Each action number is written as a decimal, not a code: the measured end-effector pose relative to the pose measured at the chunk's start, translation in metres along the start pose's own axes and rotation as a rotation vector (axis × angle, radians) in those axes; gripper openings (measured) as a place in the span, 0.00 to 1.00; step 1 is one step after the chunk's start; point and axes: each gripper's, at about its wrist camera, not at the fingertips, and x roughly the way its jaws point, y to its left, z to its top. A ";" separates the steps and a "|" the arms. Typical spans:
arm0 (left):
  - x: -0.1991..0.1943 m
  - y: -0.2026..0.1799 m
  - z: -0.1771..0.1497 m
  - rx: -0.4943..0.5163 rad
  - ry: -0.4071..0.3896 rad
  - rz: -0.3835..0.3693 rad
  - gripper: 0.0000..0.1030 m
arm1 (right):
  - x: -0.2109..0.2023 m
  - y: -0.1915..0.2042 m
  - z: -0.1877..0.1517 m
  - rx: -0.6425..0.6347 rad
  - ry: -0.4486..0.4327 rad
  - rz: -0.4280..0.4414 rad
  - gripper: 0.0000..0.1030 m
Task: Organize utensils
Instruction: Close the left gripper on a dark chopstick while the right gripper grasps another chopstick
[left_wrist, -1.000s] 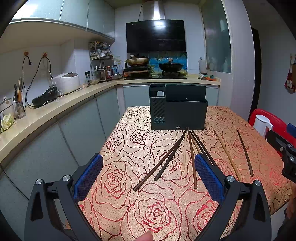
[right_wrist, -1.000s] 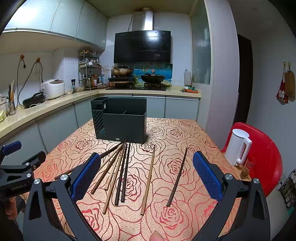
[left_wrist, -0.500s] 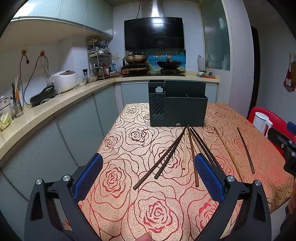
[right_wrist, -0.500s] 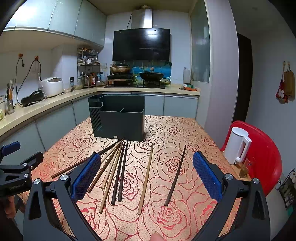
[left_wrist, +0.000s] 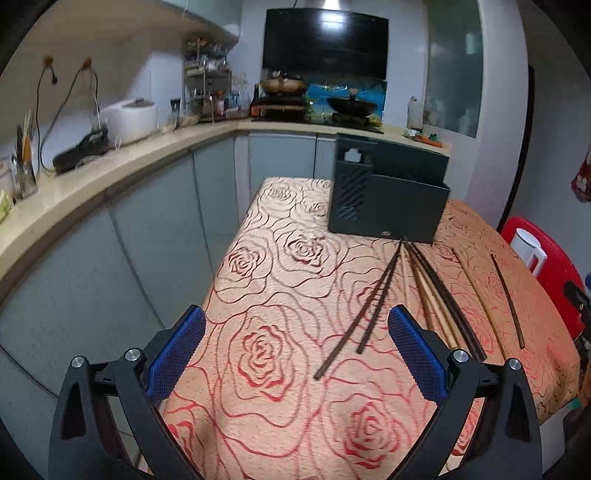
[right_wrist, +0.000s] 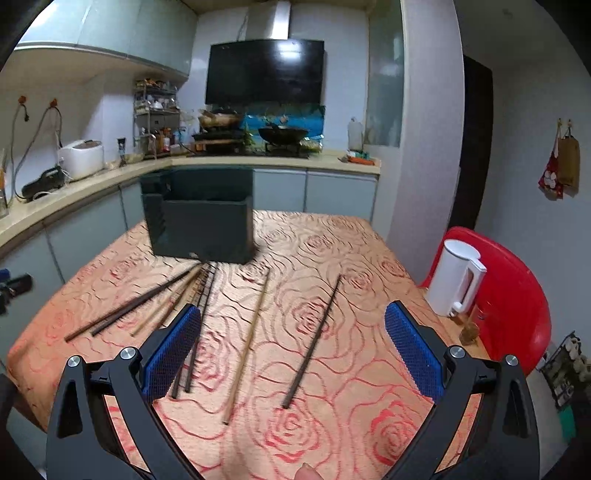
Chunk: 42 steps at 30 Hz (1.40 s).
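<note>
Several wooden chopsticks lie loose on the rose-patterned tablecloth in front of a dark utensil holder. In the left wrist view a fanned bunch lies right of centre, with two dark sticks pointing toward my left gripper, which is open and empty above the table's near left part. In the right wrist view the holder stands at the back; a light stick and a dark stick lie between the pads of my open, empty right gripper.
A white kettle stands on a red chair right of the table. Kitchen counter with rice cooker runs along the left; stove with wok at the back. The left gripper's tip shows at the left edge.
Both grippers have moved forward over the table. The left view has swung left, so the holder and chopsticks sit further right. The right view has swung right. Jaws stay open.
</note>
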 end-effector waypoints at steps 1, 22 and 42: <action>0.004 0.004 0.000 -0.006 0.008 -0.012 0.93 | 0.003 -0.002 -0.002 0.003 0.009 -0.005 0.94; 0.088 -0.025 -0.039 0.263 0.221 -0.132 0.32 | 0.044 -0.024 -0.026 0.022 0.126 -0.001 0.94; 0.078 -0.026 -0.046 0.195 0.198 -0.076 0.07 | 0.078 -0.006 -0.069 -0.005 0.255 0.019 0.50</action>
